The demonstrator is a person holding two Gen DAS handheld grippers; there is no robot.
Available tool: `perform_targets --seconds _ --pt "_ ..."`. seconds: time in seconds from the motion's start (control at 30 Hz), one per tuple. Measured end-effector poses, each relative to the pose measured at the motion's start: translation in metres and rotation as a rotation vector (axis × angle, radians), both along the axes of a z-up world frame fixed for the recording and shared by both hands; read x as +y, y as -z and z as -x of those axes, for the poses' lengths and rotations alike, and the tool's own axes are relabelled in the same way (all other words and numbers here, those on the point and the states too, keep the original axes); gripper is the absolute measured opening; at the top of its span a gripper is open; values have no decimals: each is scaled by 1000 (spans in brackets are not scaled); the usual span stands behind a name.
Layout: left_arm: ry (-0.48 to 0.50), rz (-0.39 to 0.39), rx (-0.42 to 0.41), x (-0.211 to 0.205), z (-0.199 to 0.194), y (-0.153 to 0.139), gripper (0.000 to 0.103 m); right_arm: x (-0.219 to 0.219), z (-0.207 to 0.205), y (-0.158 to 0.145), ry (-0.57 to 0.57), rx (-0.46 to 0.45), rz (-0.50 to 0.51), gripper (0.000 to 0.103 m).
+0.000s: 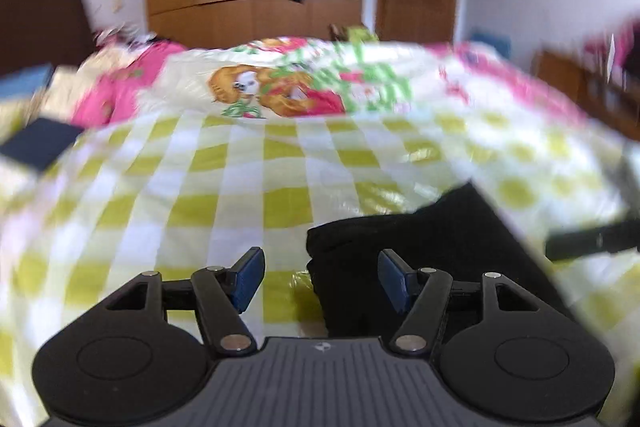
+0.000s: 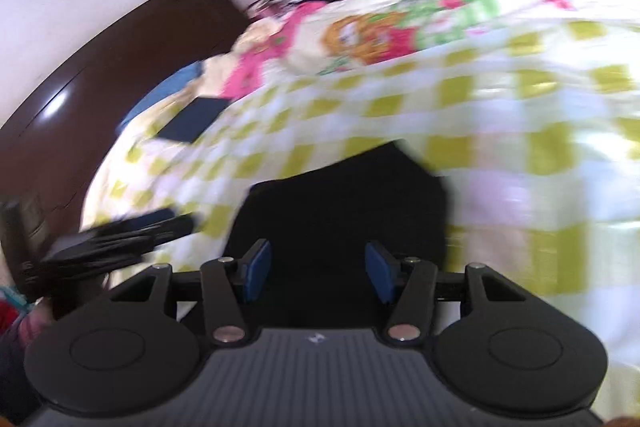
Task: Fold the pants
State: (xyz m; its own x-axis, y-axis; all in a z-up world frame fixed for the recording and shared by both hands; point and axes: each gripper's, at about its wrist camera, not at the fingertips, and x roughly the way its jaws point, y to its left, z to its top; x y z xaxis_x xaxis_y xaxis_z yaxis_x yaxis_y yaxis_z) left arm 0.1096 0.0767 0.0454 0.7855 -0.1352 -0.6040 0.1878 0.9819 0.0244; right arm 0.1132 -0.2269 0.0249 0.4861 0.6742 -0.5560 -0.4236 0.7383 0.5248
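Both the left gripper [image 1: 322, 277] and right gripper [image 2: 318, 273] are held part-open, empty; the folded black fabric pants [image 2: 344, 195] are best pressed flat, edges squared.

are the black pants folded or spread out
Folded: the black pants lie as a compact dark block with straight edges on the checked bedcover.

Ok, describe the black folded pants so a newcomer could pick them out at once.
Start at the bed with the yellow-and-white checked plastic cover. On its near part, just ahead of both grippers, lies a compact bundle of black folded pants. The small dark blue flat rectangle lies farther off near the pink pillow; the pants are bigger, pure black, soft cloth.
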Motion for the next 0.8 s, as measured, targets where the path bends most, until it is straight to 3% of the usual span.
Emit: perform_targets --seconds 0.07,0.2,0.3,0.43,0.53,0.63,0.8 --pt "19 -56 9 -7 -18 12 74 21 -25 9 -17 18 -12 55" --pt "-41 -196 30 0 -54 50 74 47 -70 35 8 47 13 54" --pt "-48 -220 52 3 -71 76 75 53 -86 55 41 112 31 54" --pt "-55 -177 44 3 -75 68 75 51 -76 47 47 76 57 54" --pt "-97 -89 20 16 -53 46 76 46 -43 21 55 -21 95 58" --pt "-95 -56 -44 14 -7 24 74 38 0 7 26 -68 92 64" --pt "-10 -122 -148 -13 70 17 75 31 65 3 19 -165 231 64"
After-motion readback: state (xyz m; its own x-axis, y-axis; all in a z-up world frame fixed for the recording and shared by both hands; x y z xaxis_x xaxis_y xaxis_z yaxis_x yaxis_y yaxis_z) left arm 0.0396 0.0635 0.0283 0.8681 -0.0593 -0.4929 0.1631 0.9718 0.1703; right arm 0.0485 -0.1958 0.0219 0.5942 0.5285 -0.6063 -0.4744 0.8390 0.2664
